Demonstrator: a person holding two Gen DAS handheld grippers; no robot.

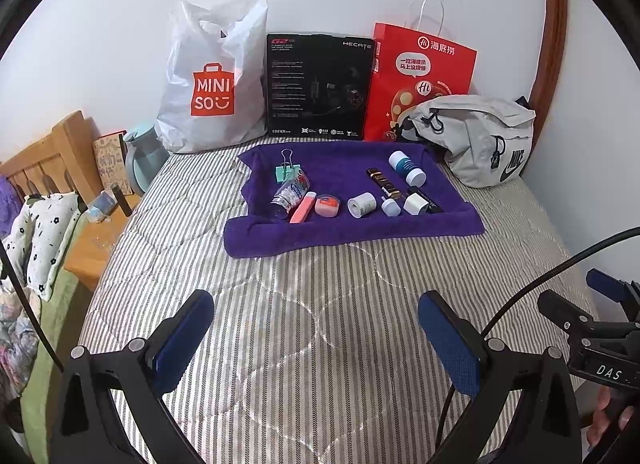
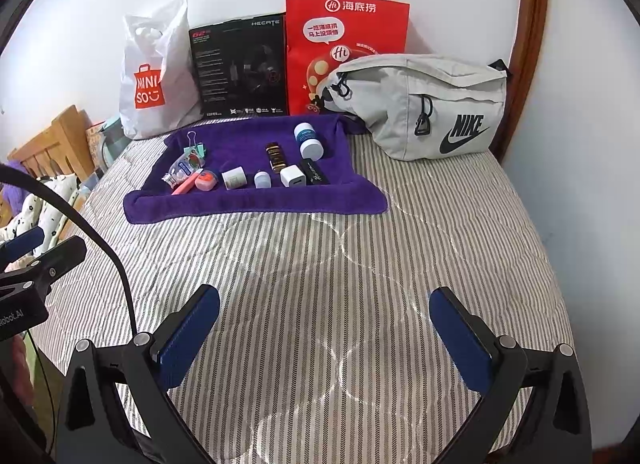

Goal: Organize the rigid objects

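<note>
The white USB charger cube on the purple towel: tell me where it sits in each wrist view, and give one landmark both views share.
Left wrist view: the white USB charger cube lies right of centre, at the towel's front right, beside a black box.
Right wrist view: it lies left of centre, upper half, same neighbours.
Shared landmark: the purple towel, with the red paper bag behind it.
</note>
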